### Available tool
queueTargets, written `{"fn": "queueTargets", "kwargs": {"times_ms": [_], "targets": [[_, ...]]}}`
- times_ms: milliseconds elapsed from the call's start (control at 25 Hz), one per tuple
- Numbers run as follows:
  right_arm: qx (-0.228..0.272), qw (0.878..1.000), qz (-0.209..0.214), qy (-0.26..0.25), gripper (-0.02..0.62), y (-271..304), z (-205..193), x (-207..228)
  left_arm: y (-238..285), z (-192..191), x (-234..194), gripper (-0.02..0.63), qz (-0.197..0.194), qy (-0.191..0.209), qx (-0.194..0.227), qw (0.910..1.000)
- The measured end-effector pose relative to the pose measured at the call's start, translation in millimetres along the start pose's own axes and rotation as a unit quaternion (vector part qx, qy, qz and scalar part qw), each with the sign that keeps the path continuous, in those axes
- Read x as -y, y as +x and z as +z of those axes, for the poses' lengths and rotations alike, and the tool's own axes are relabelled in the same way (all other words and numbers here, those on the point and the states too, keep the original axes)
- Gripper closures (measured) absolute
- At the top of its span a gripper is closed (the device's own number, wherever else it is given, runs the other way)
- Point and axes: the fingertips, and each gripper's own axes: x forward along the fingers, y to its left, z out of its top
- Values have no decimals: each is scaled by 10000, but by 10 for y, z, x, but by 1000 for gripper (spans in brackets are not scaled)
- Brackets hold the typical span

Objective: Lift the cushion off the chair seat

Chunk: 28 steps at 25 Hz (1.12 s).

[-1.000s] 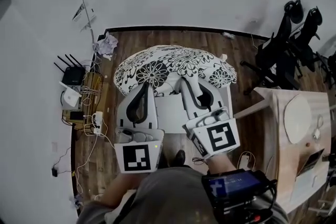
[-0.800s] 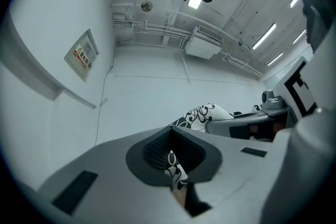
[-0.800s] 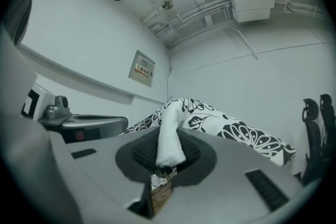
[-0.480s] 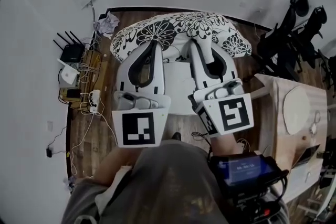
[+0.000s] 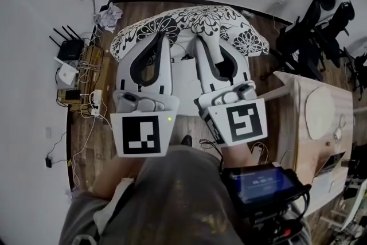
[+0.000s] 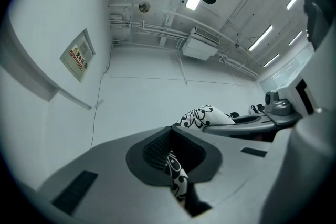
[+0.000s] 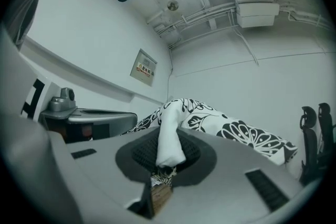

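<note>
The cushion (image 5: 195,21), white with black flowers, hangs bunched from both grippers above the white chair seat (image 5: 184,82). My left gripper (image 5: 162,38) is shut on the cushion's near edge at the left, my right gripper (image 5: 202,42) on the same edge at the right. In the left gripper view a fold of the printed fabric (image 6: 177,178) is pinched between the dark pads (image 6: 155,149), and the cushion's bulk (image 6: 206,115) shows beyond. In the right gripper view a white fold (image 7: 168,144) stands up out of the closed jaws, with the rest of the cushion (image 7: 241,134) trailing right.
A router (image 5: 67,50), a power strip (image 5: 94,103) and loose cables lie on the wood floor at the left, next to crumpled paper (image 5: 109,15). Black office chairs (image 5: 312,26) and a wooden table (image 5: 318,117) stand at the right. White walls enclose the corner behind.
Both grippers have risen with the cushion in them. The cushion has shifted toward the top of the head view and bunched narrower, and the white seat shows between the grippers.
</note>
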Motion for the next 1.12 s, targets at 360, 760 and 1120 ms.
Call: {"fn": "queueTargets", "kwargs": {"times_ms": [360, 760, 1120], "targets": [[20, 10000, -7, -84, 561, -1, -23, 10, 42, -9, -5, 600, 2, 14, 14, 10000], [-27, 9999, 37, -90, 560, -6, -25, 12, 49, -3, 31, 600, -8, -7, 2, 10000], [-33, 9999, 68, -87, 560, -14, -20, -3, 30, 10, 35, 600, 18, -21, 7, 10000]]}}
